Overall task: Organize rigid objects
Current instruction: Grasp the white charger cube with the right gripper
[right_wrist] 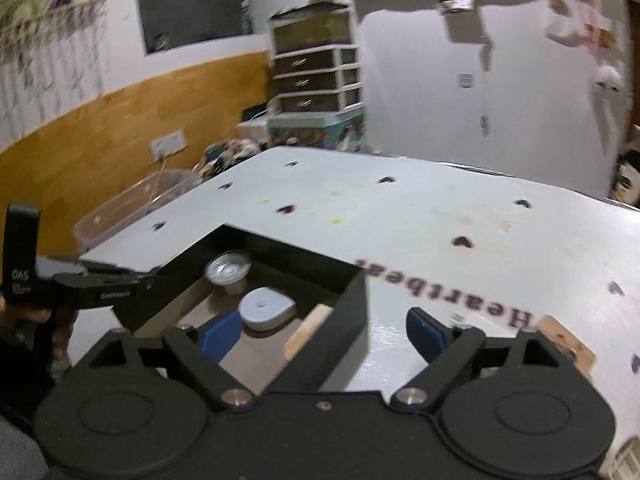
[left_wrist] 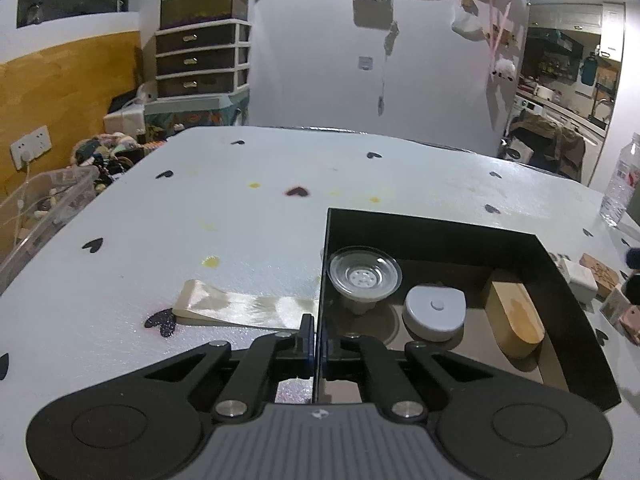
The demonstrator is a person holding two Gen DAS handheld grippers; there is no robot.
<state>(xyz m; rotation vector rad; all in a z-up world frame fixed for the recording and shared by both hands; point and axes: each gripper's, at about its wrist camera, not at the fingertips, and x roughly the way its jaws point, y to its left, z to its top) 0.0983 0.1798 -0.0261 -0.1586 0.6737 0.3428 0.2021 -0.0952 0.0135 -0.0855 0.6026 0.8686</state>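
At lower centre of the left wrist view, we see the left tongs (left_wrist: 316, 340) angled down, clamped on the black box (left_wrist: 560, 280) by its near wall. Our right tongs (right_wrist: 324, 332) stand wide apart, empty, over the box's right corner. Inside, the wooden block (left_wrist: 516, 316) runs away from us, on the counter (left_wrist: 240, 220).

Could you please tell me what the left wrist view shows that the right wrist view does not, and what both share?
Only the left wrist view: the left gripper pinching the box wall, a ribbon, a water bottle at the far right.
Only the right wrist view: the open right gripper, printed lettering, the hand holding the left gripper.
Both: the black box, holding a clear cup, grey lidded case and wooden block.
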